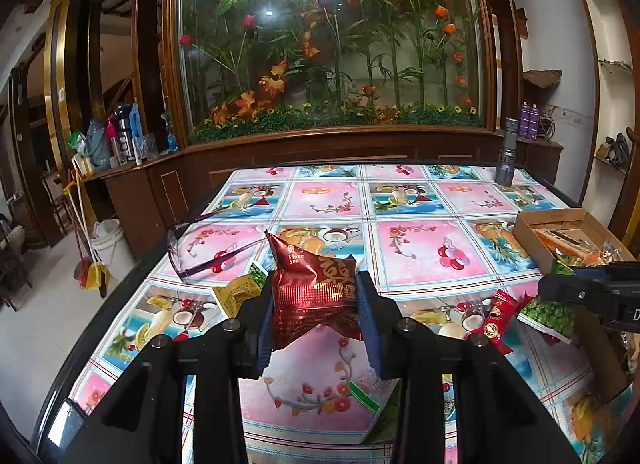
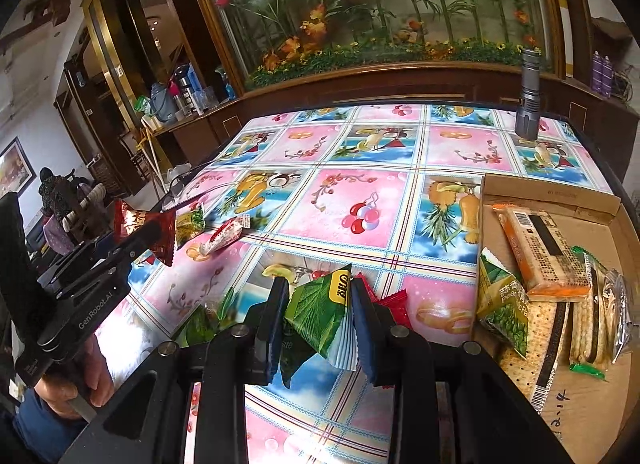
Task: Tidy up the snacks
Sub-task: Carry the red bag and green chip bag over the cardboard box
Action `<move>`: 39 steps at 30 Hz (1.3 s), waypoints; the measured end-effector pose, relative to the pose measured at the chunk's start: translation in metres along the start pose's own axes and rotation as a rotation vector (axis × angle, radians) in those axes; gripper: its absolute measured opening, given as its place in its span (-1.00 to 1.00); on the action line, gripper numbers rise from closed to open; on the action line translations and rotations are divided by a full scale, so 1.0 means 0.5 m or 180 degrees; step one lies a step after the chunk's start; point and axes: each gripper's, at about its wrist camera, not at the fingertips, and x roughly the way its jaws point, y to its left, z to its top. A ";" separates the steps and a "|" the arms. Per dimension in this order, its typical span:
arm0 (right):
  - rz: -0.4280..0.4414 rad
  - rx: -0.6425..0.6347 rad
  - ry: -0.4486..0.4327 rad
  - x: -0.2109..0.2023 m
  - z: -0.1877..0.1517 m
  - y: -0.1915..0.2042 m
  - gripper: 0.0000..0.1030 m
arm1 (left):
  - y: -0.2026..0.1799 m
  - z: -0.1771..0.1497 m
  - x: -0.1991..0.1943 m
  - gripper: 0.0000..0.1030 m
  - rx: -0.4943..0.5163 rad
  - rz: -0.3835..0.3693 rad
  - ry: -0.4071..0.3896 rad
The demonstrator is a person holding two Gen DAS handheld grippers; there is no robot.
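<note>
My left gripper (image 1: 316, 300) is shut on a dark red snack packet (image 1: 314, 288) and holds it above the table; the same gripper (image 2: 160, 236) and red packet (image 2: 140, 223) show at the left of the right wrist view. My right gripper (image 2: 320, 316) is shut on a green snack packet (image 2: 320, 316) just left of the cardboard box (image 2: 548, 191), which holds an orange cracker pack (image 2: 540, 252), a green pea packet (image 2: 502, 304) and biscuit packs. The right gripper (image 1: 560, 288) shows at the right edge of the left wrist view.
Loose snacks lie on the flowered tablecloth (image 2: 352, 183): a yellow-green packet (image 2: 190, 225), a white-red candy (image 2: 224, 234), red packets (image 1: 496, 316). Glasses (image 1: 192, 248) lie at the left edge. A grey flashlight (image 2: 528, 95) stands at the back right. The box (image 1: 560, 232) is on the right.
</note>
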 end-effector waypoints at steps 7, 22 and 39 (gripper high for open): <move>0.0003 0.0014 -0.0023 -0.005 0.002 -0.002 -0.35 | -0.009 0.000 -0.003 -0.31 0.0099 0.0084 -0.0055; -0.0026 0.0064 -0.0052 -0.013 0.004 -0.012 -0.35 | -0.016 -0.003 -0.004 -0.31 0.0139 0.0098 -0.0068; -0.0132 0.0693 -0.0413 -0.093 0.034 -0.134 -0.35 | -0.079 0.025 -0.016 -0.31 -0.0117 -0.0555 0.0025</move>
